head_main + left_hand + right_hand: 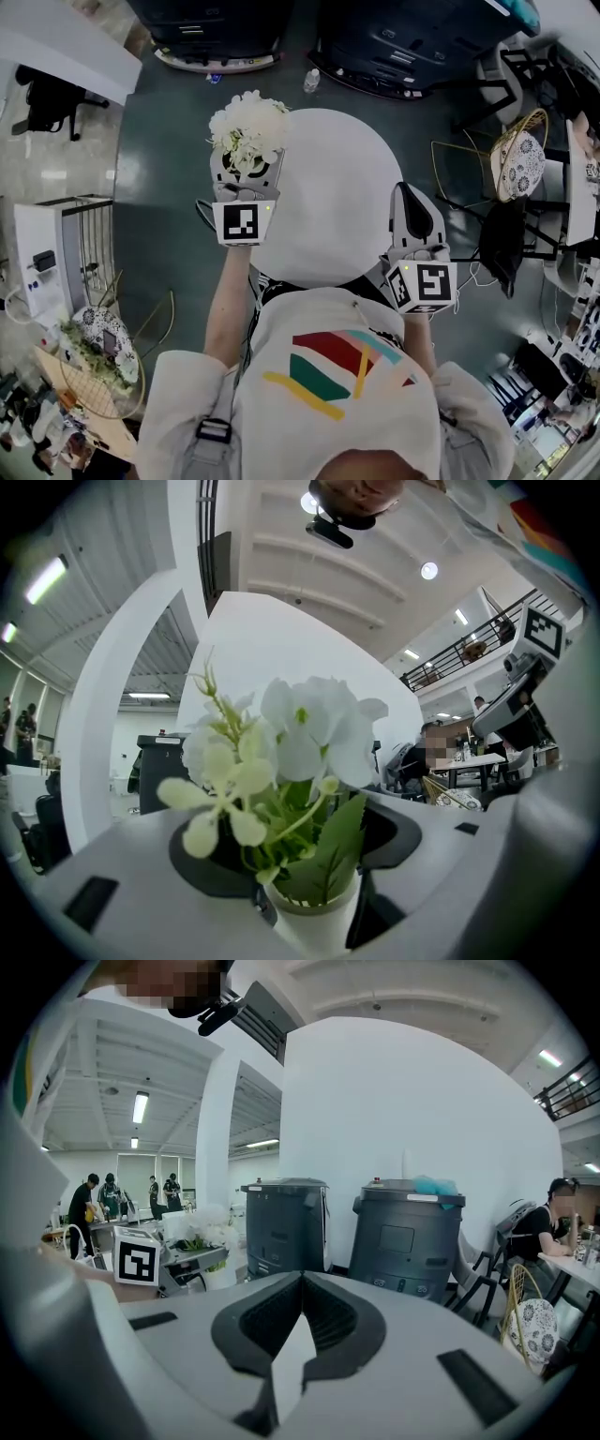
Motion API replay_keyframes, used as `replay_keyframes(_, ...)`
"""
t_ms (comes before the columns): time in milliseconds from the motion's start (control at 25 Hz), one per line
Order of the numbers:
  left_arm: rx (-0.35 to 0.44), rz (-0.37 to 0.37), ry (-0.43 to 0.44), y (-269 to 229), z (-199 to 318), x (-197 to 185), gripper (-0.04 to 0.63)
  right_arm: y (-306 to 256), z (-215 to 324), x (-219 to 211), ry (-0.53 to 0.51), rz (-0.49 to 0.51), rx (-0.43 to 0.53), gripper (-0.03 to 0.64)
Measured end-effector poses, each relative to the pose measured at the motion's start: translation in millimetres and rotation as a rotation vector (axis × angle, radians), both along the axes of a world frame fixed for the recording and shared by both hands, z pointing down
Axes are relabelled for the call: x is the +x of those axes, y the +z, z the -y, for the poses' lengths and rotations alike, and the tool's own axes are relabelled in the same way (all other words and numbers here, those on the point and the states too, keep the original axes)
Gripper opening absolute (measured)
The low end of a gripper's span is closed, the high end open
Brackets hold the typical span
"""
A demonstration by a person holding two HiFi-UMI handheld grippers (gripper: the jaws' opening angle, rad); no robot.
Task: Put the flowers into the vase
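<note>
Left tool [247,161] [305,847]: held out level at the left rim of the round white bench [328,211], as seen in the head view. A small white vase [315,928] is clamped between its jaws; in the left gripper view the dark pads are seen pressed to the vase on both sides.

Flowers [248,127] [309,733]: already seated in the vase, a white cluster with pale green sprigs and one broad green leaf hanging over the vase rim. From above the vase itself is covered by the blooms. Whether its base touches the bench cannot be told.

Right tool [407,199] [300,1281]: kept at the bench's right edge, pointed slightly downward, well apart from the left tool. Its jaws are narrowed until the tips meet; nothing is gripped, and only a sliver of white surface is seen through the gap behind the tips.

Surroundings: two dark grey bins [286,1227] [408,1237] are noted against a white wall beyond the bench. A clear bottle [311,80] lies on the floor near them. A wire chair with a patterned cushion [518,161] is placed to the right
</note>
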State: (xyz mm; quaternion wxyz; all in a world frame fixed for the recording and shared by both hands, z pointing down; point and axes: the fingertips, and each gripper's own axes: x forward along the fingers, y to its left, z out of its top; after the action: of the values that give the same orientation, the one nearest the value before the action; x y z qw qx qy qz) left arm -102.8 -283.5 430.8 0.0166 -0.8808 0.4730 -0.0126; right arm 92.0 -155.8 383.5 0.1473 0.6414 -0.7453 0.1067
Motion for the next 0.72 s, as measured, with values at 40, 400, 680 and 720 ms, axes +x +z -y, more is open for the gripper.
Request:
replay_keyframes(40,-0.005,-0.002,0.0,2,-1,0,0.275,0,0,-1,-0.002,0.0,-0.001,0.014)
replay_keyframes(400,-0.119,-0.015,0.053,25,-15,1,0.397,-1,-3,-14,-0.03,0.001,-0.001,0.014)
replay_keyframes(680,-0.189,0.016,0.048,51,-29,0,0.442,-2,-14,-17,-0.041,0.001,0.005,0.014)
replay_keyframes(720,-0.197,0.018,0.046,53,-31,-1,0.443,-2,-16,-17,-0.042,0.001,0.007,0.014)
